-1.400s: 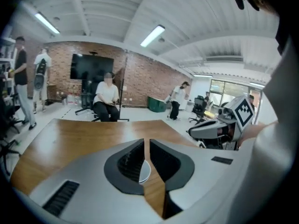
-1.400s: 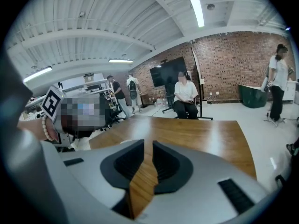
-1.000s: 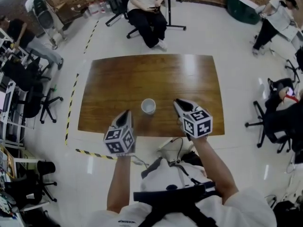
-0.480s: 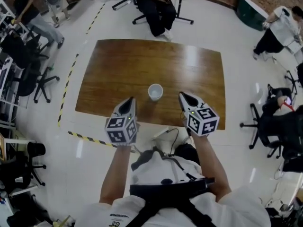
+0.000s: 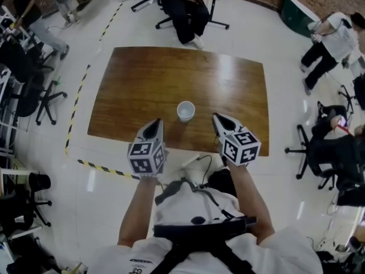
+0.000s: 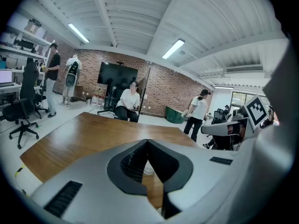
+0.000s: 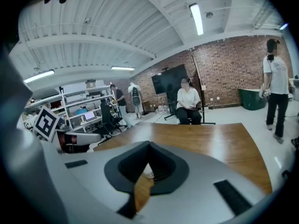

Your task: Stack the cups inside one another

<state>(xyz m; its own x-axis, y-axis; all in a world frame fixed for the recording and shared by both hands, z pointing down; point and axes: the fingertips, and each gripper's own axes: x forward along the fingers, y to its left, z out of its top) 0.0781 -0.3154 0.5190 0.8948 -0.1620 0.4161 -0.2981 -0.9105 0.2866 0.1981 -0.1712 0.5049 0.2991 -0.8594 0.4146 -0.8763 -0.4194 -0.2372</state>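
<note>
One white cup stack (image 5: pixel 185 111) stands upright on the brown wooden table (image 5: pixel 142 79), near the middle of its front half. My left gripper (image 5: pixel 155 123) is at the table's near edge, left of the cup and apart from it, shut with nothing in it. My right gripper (image 5: pixel 217 117) is to the cup's right, also apart from it, shut and empty. In the left gripper view the cup (image 6: pixel 148 170) shows low through the hollow behind the meeting tips of the left gripper (image 6: pixel 147 141). The right gripper view shows the cup (image 7: pixel 148 173) the same way below the right gripper (image 7: pixel 149 143).
A seated person (image 5: pixel 185 4) is beyond the table's far edge. Office chairs (image 5: pixel 34 96) stand to the left, and more chairs and people (image 5: pixel 325 44) to the right. Yellow-black tape (image 5: pixel 77 104) runs on the floor along the table's left side. A cable (image 5: pixel 197 164) hangs at the near edge.
The right gripper's jaws have come together, and it has shifted a little beside the cup. The head view has shifted. The left gripper and the cup stay put.
</note>
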